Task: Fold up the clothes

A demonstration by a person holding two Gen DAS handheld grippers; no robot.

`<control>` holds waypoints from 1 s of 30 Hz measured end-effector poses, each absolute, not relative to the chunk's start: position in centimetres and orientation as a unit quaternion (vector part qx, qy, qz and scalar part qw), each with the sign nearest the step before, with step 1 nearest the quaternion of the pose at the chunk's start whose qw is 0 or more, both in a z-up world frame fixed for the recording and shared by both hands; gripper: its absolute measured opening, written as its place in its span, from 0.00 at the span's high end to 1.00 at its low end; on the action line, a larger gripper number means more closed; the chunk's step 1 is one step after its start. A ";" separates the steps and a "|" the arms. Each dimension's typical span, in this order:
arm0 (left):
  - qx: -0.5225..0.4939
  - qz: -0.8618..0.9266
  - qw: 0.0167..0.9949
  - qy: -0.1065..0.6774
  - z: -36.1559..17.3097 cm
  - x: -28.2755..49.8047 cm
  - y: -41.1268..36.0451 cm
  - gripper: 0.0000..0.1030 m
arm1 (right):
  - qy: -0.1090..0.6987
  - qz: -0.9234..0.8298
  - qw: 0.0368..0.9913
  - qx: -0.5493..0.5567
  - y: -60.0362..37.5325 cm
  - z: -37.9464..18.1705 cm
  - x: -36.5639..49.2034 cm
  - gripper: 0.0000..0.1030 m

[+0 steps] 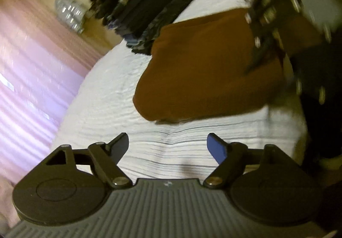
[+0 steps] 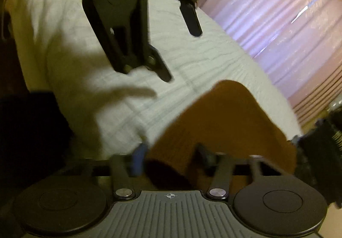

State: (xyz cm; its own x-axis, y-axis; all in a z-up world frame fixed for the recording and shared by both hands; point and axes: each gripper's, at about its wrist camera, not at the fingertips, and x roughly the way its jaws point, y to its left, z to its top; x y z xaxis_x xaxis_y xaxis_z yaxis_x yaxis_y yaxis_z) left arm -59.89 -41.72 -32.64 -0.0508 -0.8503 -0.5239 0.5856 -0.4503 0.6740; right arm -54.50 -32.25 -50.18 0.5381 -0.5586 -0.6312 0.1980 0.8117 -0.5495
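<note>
- The bed (image 1: 111, 97), under a white ribbed cover, is the work surface; everything below is placed relative to it.
- A brown garment (image 1: 205, 67) lies flat near the middle of the bed, apparently already folded into a rough block with a rounded near edge.
- The right gripper (image 2: 171, 152) sits low over the garment's near end, its 2 fingers apart with brown cloth showing between them; blur hides whether they touch the cloth, so it reads as released, not clamped.
- The left gripper (image 1: 167, 146) hovers above bare cover just off the garment's edge, spread wide and holding nothing.
- To do this step well, I judge the right fingers should pinch both layers at the edge, while the left gripper takes the opposite corner so the fold stays square.
- Thin cloth may slip or bunch; a slow lift looks safer.
- A stack of dark folded clothes (image 1: 141, 7) sits at the bed's far end.
- Pink curtains (image 1: 32, 71) hang beside the bed.
- A shiny ridged object (image 1: 68, 13), too blurred to name, stands past the bed near the stack.
</note>
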 end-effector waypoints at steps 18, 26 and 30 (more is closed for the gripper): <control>0.589 -0.625 0.309 -0.408 -38.6 -62.7 -50.5 0.38 | 0.372 -0.256 0.884 -0.117 -33.8 -42.3 -63.3 0.91; 0.572 -0.667 0.322 -0.351 -36.9 -62.2 -50.8 0.39 | 0.347 -0.227 0.905 -0.095 -30.9 -43.4 -58.7 0.31; 0.565 -0.677 0.319 -0.346 -36.7 -62.0 -50.5 0.39 | 0.356 -0.237 0.898 -0.106 -31.0 -44.5 -55.8 0.31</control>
